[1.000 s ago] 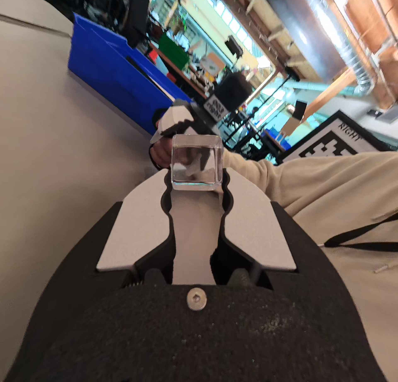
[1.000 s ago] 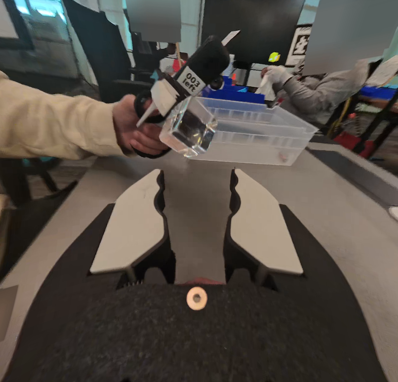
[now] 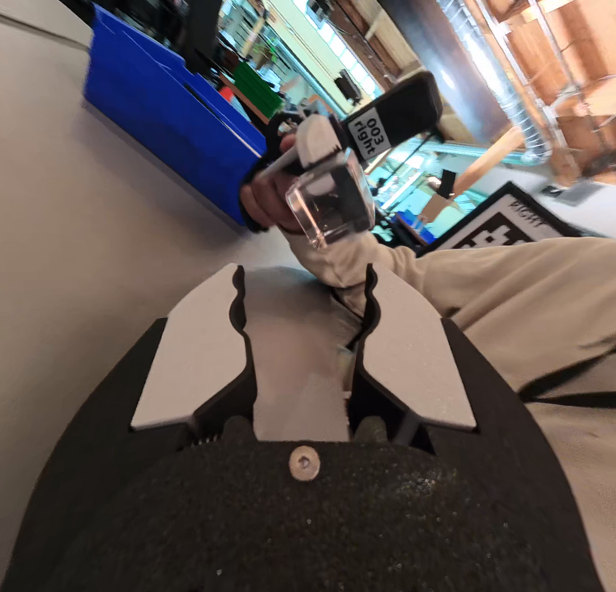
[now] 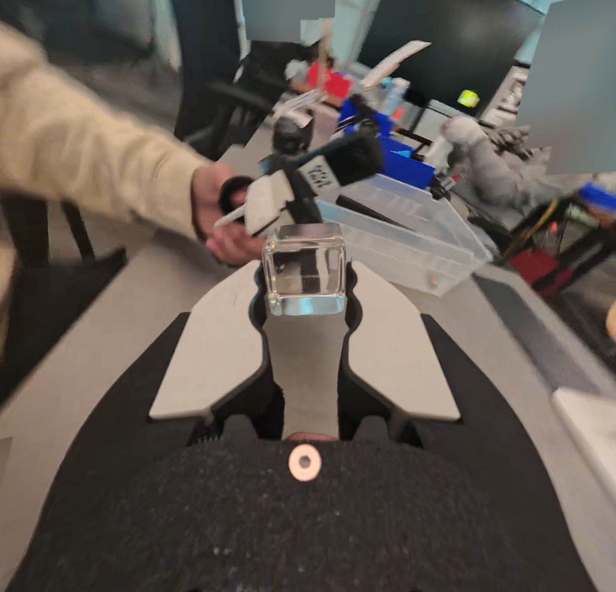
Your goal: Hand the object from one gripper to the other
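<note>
A clear cube point(image 4: 305, 269) sits clamped between the tips of my right gripper point(image 4: 305, 277), which is shut on it. In the left wrist view the same cube point(image 3: 330, 205) shows ahead, held by the right gripper point(image 3: 325, 165) in a hand. My left gripper point(image 3: 305, 282) is open and empty, its fingers wide apart, a short way below and short of the cube. In the right wrist view the left gripper point(image 4: 283, 202) shows just beyond the cube, held in a hand with a cream sleeve point(image 4: 83, 155).
A grey table point(image 4: 450, 325) lies below. A clear plastic bin point(image 4: 416, 242) stands behind the cube, with blue bins point(image 4: 400, 155) further back. A blue bin point(image 3: 150, 109) stands on the table in the left wrist view. A white object point(image 4: 593, 422) lies at the right edge.
The cube has passed from my left gripper to my right one. The left gripper has opened and drawn back; the right gripper has shut on the cube.
</note>
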The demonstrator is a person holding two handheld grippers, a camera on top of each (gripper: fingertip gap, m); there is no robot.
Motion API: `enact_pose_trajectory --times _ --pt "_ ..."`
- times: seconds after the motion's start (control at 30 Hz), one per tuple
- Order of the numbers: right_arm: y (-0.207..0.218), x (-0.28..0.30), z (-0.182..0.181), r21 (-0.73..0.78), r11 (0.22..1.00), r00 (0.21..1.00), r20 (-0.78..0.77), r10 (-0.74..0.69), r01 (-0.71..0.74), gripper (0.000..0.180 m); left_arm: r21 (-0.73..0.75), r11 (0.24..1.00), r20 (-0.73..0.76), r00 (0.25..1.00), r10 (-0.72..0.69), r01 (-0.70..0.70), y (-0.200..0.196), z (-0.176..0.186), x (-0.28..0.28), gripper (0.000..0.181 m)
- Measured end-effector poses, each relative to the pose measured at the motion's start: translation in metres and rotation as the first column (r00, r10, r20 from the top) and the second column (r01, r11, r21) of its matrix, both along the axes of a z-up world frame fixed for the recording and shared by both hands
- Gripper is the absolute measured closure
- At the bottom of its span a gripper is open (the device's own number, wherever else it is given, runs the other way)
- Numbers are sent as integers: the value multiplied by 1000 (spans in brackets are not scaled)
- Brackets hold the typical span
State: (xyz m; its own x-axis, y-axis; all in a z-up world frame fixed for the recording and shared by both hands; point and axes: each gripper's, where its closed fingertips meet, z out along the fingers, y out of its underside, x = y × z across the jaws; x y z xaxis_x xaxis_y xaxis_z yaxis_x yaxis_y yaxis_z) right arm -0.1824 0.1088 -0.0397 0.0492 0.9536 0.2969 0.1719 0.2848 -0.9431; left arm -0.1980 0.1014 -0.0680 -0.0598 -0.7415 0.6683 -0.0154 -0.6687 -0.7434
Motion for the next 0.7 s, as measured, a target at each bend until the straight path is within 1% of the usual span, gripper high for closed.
enact_pose_trajectory --times 0.03,0.13,0.17,0.2,0.23,0.3,0.33,0.4,0.47,0.5,0.57,0.63,0.67,0.7 --pt "7 3 -1 -114 993 997 -57 -45 38 135 43 998 -15 999 36 -35 3 -2 1 113" --pt "18 12 -26 -234 962 984 -70 -164 143 135 160 983 -31 994 102 -96 8 -3 4 116" --pt "18 12 -34 -323 935 982 -67 -175 145 135 183 976 -17 993 119 -114 9 -1 4 117" --pt "15 11 -39 -410 904 986 -62 -158 119 135 201 970 4 990 139 -137 12 2 4 117" --pt "12 9 -40 -466 880 987 -66 -144 97 134 221 962 28 987 161 -163 14 6 2 118" --pt "10 6 -36 -547 835 988 -90 -125 56 134 290 939 47 982 182 -188 17 10 -2 130" --pt "9 5 -34 -597 802 988 -107 -110 24 135 332 923 35 981 192 -193 18 8 -4 131" --pt "6 4 -28 -677 734 982 -171 -82 -57 135 400 897 17 981 196 -186 18 6 -7 129" --pt "3 3 -24 -731 667 970 -237 -56 -140 136 428 891 35 987 154 -154 12 8 -6 119" --pt "-1 2 -20 -757 619 958 -286 -23 -211 135 411 902 48 991 126 -135 8 11 -5 114" --pt "-12 2 -10 -798 464 913 -403 61 -384 135 335 939 103 994 45 -77 -1 19 -2 113" --pt "-23 6 2 -773 320 834 -534 137 -547 135 273 962 146 989 -20 -21 -8 28 1 113" --pt "-26 8 7 -753 245 791 -589 163 -611 135 266 964 162 986 -41 -4 -12 31 3 111" --pt "-26 9 10 -740 186 762 -621 183 -647 135 274 962 174 983 -57 8 -15 35 5 109"
